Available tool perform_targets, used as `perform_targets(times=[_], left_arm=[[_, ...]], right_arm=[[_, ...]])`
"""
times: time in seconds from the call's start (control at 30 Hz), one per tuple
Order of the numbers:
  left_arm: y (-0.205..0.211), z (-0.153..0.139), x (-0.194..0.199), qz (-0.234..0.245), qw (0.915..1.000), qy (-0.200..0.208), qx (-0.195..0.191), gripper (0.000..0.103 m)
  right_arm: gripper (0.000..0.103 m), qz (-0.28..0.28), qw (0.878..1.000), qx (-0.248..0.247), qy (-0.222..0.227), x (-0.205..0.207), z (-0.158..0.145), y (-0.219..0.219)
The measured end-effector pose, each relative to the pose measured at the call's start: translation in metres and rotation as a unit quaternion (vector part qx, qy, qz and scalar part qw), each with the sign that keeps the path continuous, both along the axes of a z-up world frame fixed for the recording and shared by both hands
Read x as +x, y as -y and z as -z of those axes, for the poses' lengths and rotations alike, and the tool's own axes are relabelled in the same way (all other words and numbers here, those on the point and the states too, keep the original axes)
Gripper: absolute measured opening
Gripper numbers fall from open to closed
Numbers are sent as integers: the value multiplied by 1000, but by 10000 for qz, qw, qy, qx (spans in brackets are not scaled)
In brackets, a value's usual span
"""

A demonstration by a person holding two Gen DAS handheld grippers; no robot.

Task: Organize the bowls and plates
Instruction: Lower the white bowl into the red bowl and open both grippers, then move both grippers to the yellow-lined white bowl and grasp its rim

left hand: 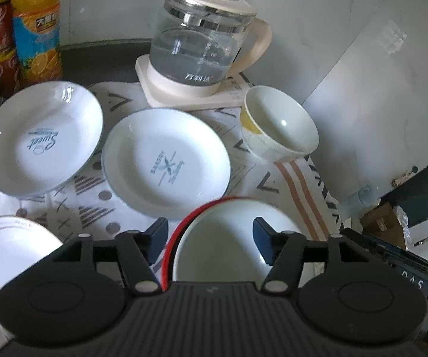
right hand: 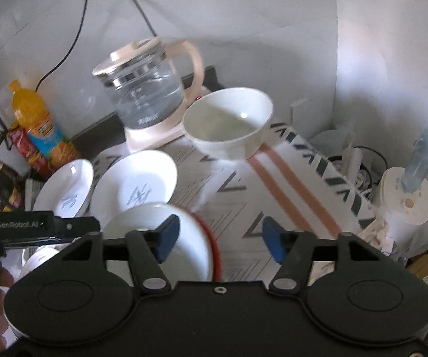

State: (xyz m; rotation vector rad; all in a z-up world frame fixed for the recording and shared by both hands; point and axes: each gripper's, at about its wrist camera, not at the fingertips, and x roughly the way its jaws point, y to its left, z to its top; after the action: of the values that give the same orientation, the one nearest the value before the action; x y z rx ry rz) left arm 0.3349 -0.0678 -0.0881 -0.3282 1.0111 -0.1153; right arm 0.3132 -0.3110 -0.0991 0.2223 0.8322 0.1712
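Patterned cloth (left hand: 95, 205) covers the counter, with a glass kettle (left hand: 196, 41) on its cream base at the back and an orange drink bottle (left hand: 35, 29) off in the corner. Two white plates lie side by side on the cloth: the Sweet plate (left hand: 41, 139) and the second plate (left hand: 166, 160). A pale bowl (left hand: 279, 125) sits near the kettle's base. The left gripper (left hand: 211, 244) hangs with fingers spread wide over the red-rimmed bowl (left hand: 223, 238), possibly not touching it. The right gripper (right hand: 221, 238) is likewise spread, holding nothing, just beside that bowl.
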Motion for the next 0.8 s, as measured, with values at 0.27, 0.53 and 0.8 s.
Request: perform_targets(times=[0.27, 0.53, 0.8], left_arm=[[16, -3, 24, -66, 9999, 7, 138, 69], [31, -1, 50, -70, 9998, 2, 206, 69], [39, 4, 73, -20, 9996, -14, 296, 69]], right_arm=[[80, 146, 9999, 68, 23, 25, 2, 19], [81, 16, 9998, 188, -14, 50, 3, 27], [72, -100, 9992, 382, -108, 79, 10, 31]])
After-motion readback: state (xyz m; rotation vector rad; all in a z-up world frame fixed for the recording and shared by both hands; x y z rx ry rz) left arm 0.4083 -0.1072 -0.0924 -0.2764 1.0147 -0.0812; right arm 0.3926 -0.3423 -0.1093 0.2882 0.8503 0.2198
